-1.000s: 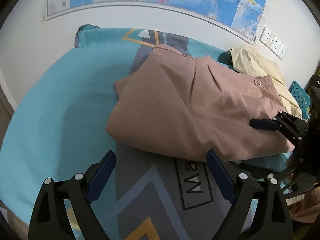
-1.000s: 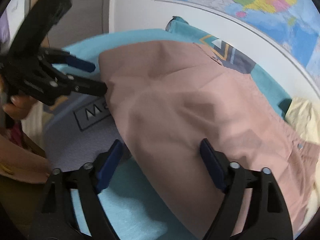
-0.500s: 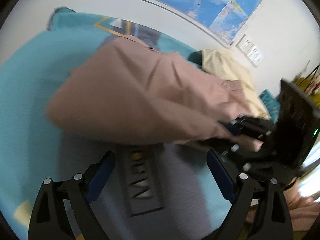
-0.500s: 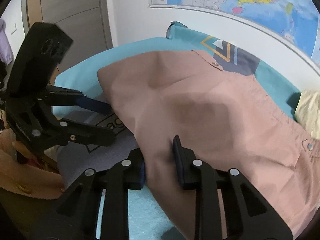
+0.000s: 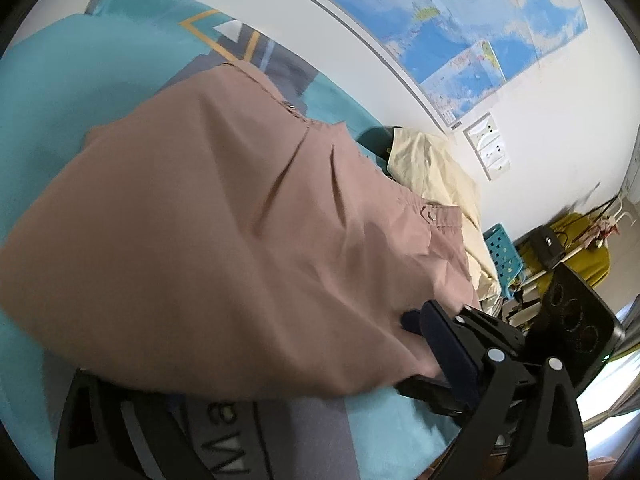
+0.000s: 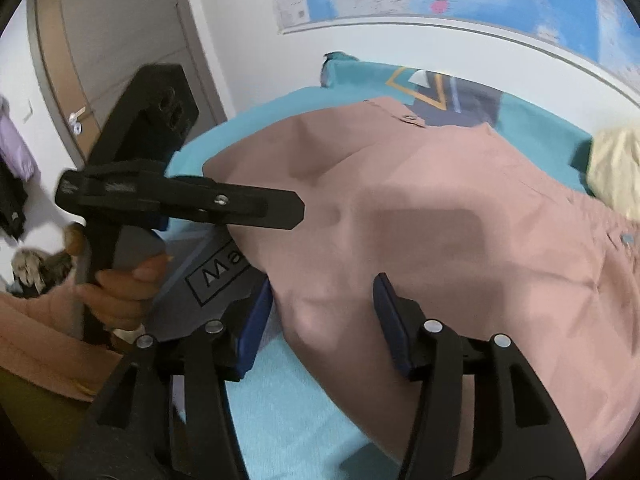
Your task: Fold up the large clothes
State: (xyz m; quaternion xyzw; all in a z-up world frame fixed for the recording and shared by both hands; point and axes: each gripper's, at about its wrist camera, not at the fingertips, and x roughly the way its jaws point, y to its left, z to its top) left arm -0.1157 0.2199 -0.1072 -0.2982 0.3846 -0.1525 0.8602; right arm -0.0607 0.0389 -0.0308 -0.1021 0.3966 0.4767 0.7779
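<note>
A dusty-pink cotton garment [image 5: 224, 236], folded into a broad slab, fills the centre of the left wrist view, lying on a teal bedspread with a grey lettered panel [image 5: 52, 76]; a cream cloth [image 5: 432, 168] sits just beside it at right. The left gripper [image 5: 280, 408], along the bottom of that frame, has its jaws opening wide, the garment's near hem draped across the gap and hiding its left finger, neither pad seen pressing on the cloth. At lower right the right gripper [image 5: 432, 344] meets the hem. In the right wrist view the person's hand [image 6: 124, 296] holds the left tool at left, while the right gripper [image 6: 320, 320], bottom centre, has its 2 blue pads [image 6: 394, 324] parting around a low ridge of fabric without pinching it. The risk, as judged here: with neither tool gripping, the loose edge may slump and undo the fold, or a closing jaw may catch only 1 layer and drag the stack askew toward the cream cloth.
</note>
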